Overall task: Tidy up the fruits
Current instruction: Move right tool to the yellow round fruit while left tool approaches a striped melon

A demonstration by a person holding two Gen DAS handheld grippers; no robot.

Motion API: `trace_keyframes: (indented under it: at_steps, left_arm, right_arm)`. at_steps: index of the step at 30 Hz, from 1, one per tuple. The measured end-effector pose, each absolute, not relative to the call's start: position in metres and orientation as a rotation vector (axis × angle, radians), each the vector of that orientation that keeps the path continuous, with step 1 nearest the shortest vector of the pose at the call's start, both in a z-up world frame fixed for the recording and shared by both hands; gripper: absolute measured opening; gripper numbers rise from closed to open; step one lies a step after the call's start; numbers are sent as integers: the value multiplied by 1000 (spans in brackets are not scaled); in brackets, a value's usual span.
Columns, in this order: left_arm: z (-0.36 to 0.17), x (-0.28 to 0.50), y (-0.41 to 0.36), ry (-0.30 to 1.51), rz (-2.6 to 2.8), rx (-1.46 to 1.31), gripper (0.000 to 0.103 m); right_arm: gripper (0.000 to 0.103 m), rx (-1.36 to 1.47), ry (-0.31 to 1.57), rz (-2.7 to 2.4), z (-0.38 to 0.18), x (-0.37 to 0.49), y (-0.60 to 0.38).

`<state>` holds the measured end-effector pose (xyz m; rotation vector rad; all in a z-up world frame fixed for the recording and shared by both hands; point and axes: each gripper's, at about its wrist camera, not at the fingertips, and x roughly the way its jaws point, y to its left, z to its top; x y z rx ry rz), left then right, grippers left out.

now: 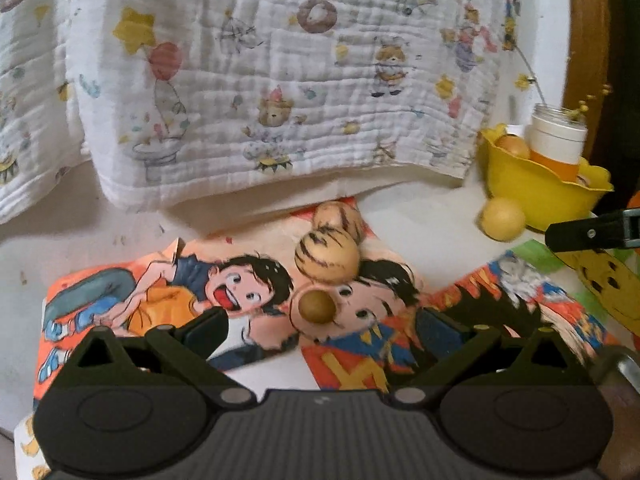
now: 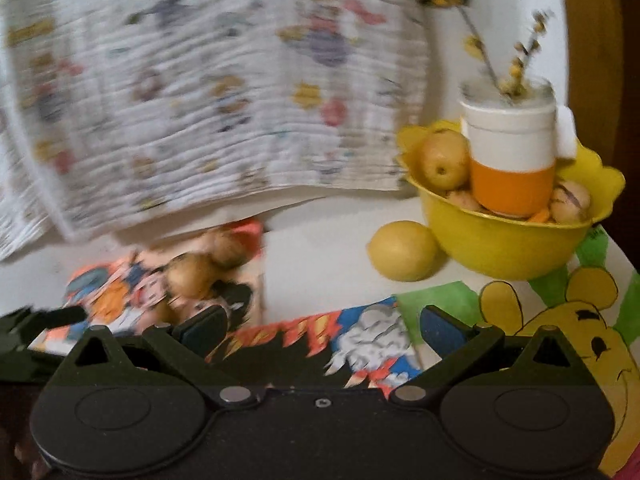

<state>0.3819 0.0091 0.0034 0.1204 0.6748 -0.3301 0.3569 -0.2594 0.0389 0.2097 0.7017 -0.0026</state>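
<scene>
Three brownish fruits lie in a row on cartoon paper: a small round one [image 1: 317, 307], a striped one [image 1: 327, 256] and another striped one [image 1: 338, 220] behind. My left gripper [image 1: 324, 330] is open and empty, just short of the small fruit. A lemon [image 1: 502, 219] lies beside a yellow bowl [image 1: 532, 192] at the right. In the right wrist view the bowl [image 2: 504, 240] holds a pear [image 2: 444, 159] and more fruits, with the lemon [image 2: 404, 250] to its left. My right gripper [image 2: 324, 330] is open and empty, over the drawings.
A white and orange jar [image 2: 512, 156] with dried stems stands in the bowl. A printed white cloth [image 1: 260, 80] hangs behind the table. A Winnie the Pooh drawing [image 2: 580, 340] lies at the right. The right gripper's finger [image 1: 592, 234] shows at the left view's right edge.
</scene>
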Motion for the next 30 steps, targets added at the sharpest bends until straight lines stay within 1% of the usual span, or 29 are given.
trace_keyframes:
  at_steps: [7, 18, 22, 25, 30]
  left_arm:
    - [-12, 408, 3, 665, -310, 100, 102]
    - [-22, 439, -10, 649, -306, 99, 102]
    - [-25, 448, -12, 663, -299, 80, 102]
    - [-27, 454, -12, 670, -295, 56, 102]
    - [-30, 463, -15, 687, -299, 38, 98]
  right_arm:
    - [102, 254, 673, -104, 11, 385, -265]
    - [102, 332, 630, -217, -12, 421, -270]
    - [100, 336, 616, -272, -17, 430, -271]
    - [96, 351, 612, -319, -21, 437, -275]
    - [92, 349, 610, -368, -28, 447, -278]
